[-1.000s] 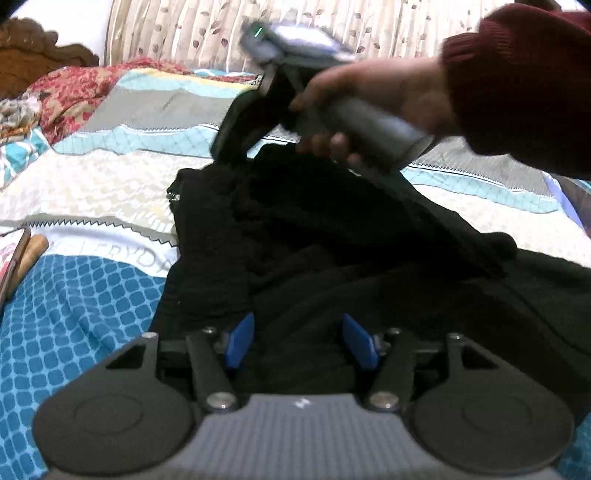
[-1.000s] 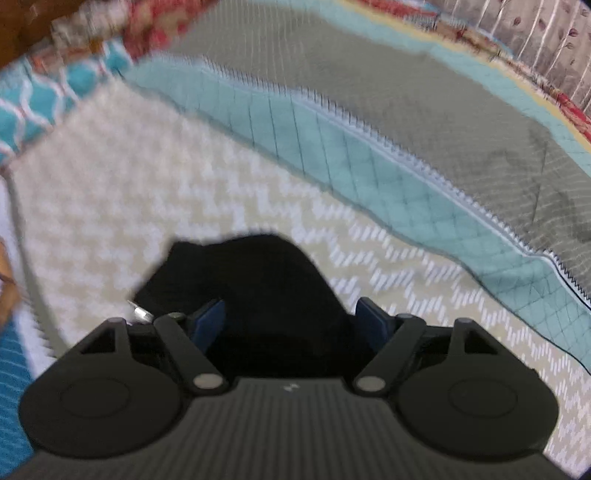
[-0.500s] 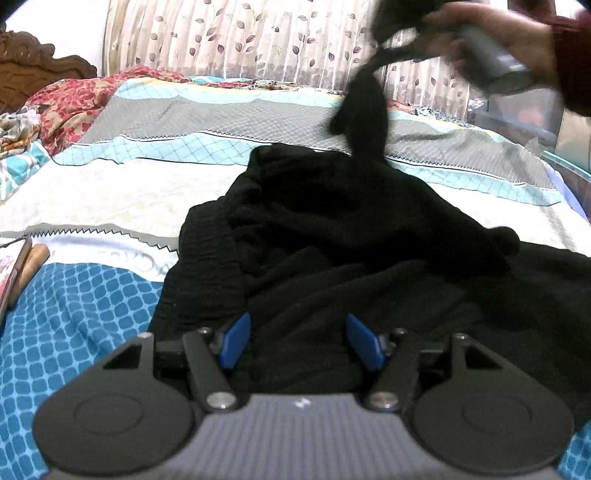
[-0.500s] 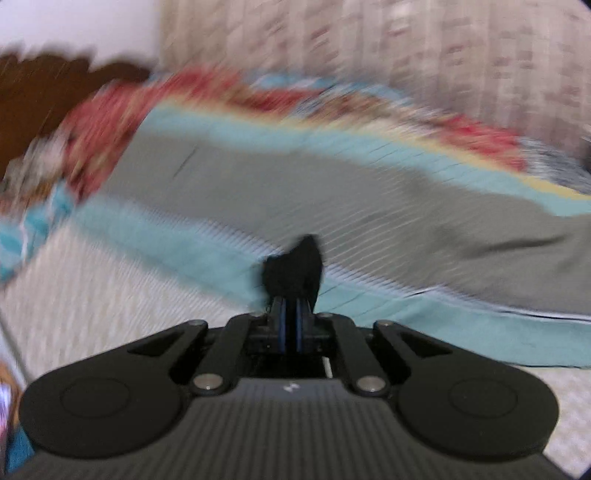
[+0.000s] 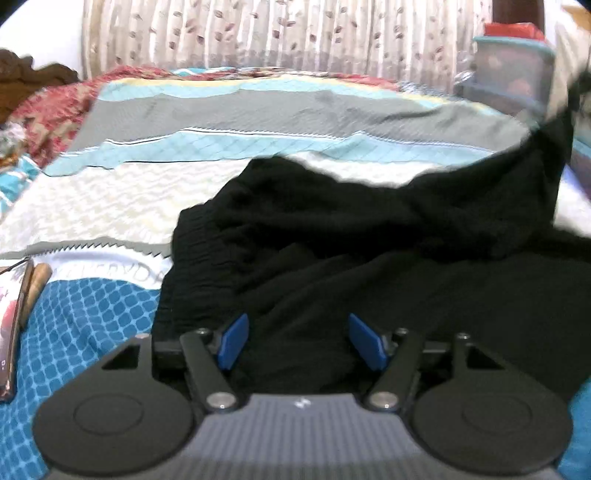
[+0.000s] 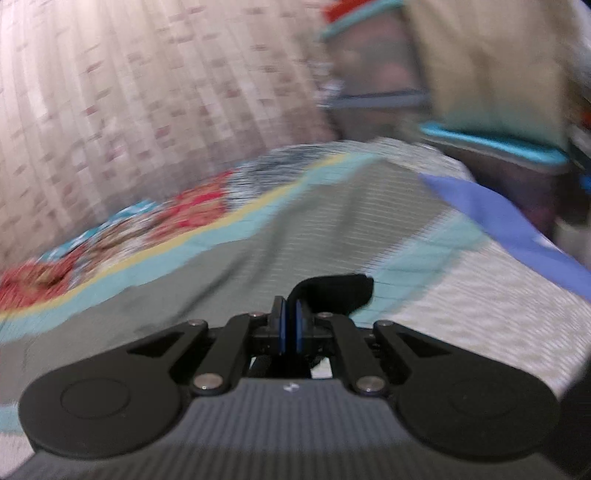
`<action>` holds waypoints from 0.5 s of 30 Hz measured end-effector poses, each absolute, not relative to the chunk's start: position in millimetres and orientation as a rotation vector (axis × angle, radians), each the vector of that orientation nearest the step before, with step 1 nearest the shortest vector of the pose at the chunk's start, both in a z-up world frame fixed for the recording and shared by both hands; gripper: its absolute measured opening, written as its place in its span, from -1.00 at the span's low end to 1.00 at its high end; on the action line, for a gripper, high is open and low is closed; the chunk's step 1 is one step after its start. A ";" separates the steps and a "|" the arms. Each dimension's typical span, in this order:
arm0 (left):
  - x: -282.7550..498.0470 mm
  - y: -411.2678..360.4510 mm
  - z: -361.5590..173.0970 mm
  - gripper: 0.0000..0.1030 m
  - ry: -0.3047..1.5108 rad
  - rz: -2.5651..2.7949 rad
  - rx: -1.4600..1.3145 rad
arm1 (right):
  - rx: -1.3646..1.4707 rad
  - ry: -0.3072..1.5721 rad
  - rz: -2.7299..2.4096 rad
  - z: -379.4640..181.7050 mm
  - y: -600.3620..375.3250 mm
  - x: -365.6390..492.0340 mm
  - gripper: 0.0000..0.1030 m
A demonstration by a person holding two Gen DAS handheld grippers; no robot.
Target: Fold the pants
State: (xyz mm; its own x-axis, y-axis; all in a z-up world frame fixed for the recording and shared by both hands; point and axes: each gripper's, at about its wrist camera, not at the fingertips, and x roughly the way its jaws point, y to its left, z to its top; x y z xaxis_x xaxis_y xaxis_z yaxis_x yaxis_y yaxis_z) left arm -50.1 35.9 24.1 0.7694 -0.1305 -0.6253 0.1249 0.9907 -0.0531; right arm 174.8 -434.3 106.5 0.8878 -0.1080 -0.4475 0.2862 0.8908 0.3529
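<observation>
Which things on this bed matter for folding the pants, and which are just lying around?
Part of the job:
- crumpled black fabric pants
- left gripper, jaws opening
- right gripper, shut on a black pants edge

Just lying about:
- patterned quilt bedspread
- clear plastic storage boxes with teal lids
- leaf-print curtain

The left gripper [image 5: 302,342] points downward, its jaws opening. The right gripper [image 6: 290,325] is clamped tightly closed on dark cloth.

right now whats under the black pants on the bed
The pants lie on a patchwork bedspread, showing white zigzag, grey and blue-dotted panels around them. Whatever lies directly beneath the fabric is covered. One end is lifted off to the right, pinched in the right tool.
</observation>
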 end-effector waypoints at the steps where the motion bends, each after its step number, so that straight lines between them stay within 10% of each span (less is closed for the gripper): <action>1: -52.7 41.7 35.9 0.22 0.671 -0.177 -0.053 | 0.453 0.440 -0.237 99.0 -444.9 167.9 -0.85; 6: -28.4 70.4 84.1 0.60 0.561 -0.135 -0.033 | 0.499 0.564 -0.356 49.1 -482.0 150.6 -0.62; 8: -2.5 82.0 90.3 0.65 0.545 -0.058 0.026 | 0.539 0.597 -0.411 32.3 -496.2 140.4 0.04; 15: 106.6 107.7 42.2 0.76 0.766 -0.048 0.119 | 0.578 0.598 -0.485 21.6 -522.7 93.4 0.04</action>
